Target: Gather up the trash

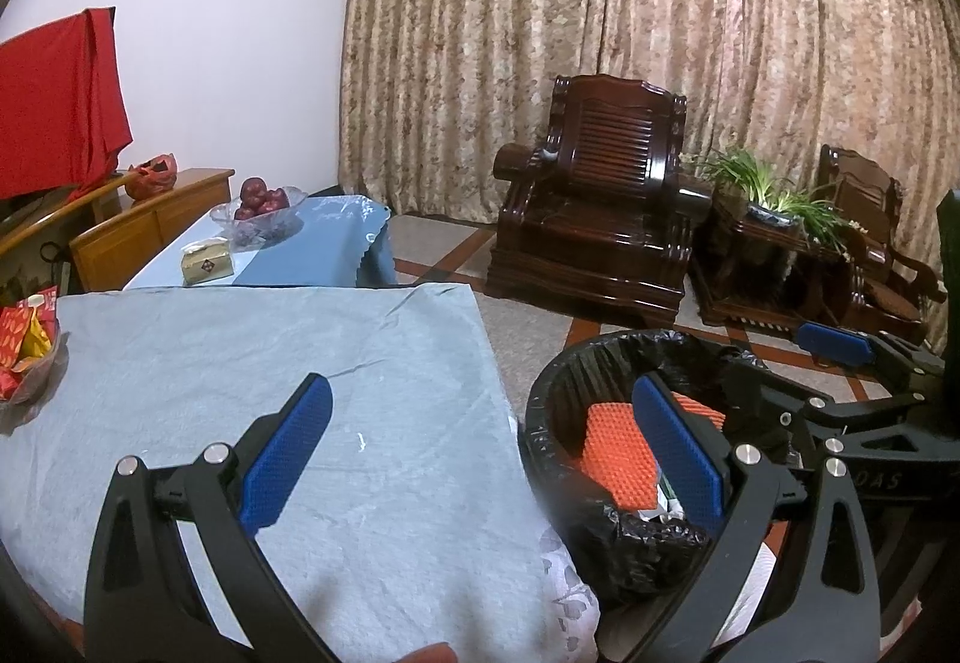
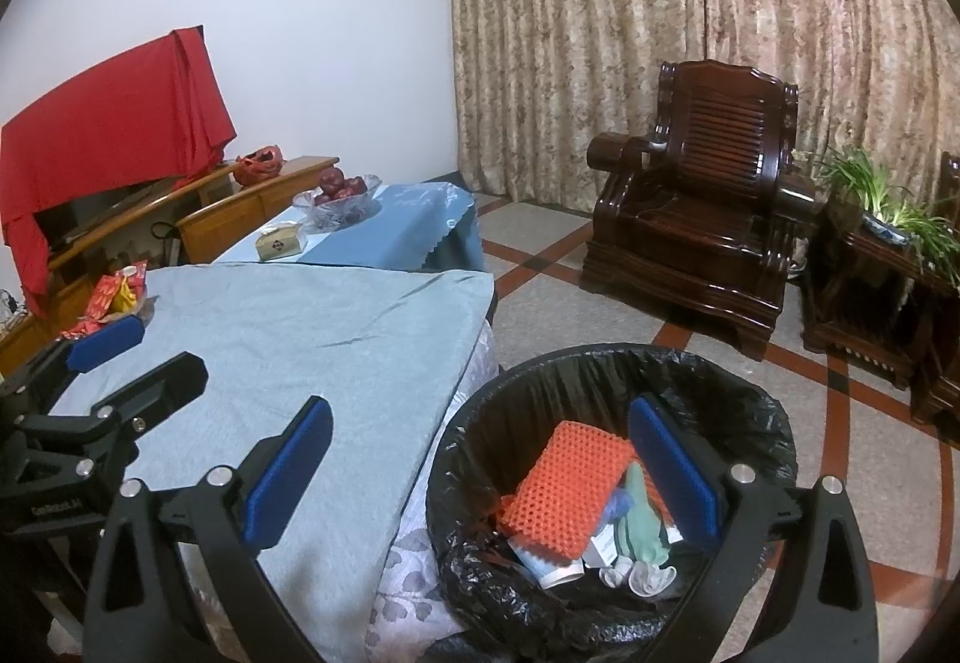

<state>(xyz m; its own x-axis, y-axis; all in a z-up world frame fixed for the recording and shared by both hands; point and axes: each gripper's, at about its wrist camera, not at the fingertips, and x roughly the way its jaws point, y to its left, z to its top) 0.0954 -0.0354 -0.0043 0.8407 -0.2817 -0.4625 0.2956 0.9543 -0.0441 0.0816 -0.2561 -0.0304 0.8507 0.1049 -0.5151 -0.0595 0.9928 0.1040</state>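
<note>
Right wrist view, both claws wide open and empty, left claw [image 2: 102, 357] stamped with blurred lettering, orange mesh pad [image 2: 564, 489] and half-hidden scraps inside black-lined bin [image 2: 612, 363], beside blue-covered surface [image 2: 288, 339].

Dim indoor light w/ bluish cast, soft shadows, strong fisheye bending + dark vignette at corners.

A round trash bin [image 2: 612, 489] lined with a crinkled black plastic bag [image 2: 528, 399] stands on the floor just beside the corner of the worktop. Inside it an orange mesh-textured pad [image 2: 567, 489] lies tilted on top, with a pale green crumpled piece [image 2: 639, 525], a white cup [image 2: 549, 567] on its side and white scraps [image 2: 639, 579] beneath and beside it.
</note>
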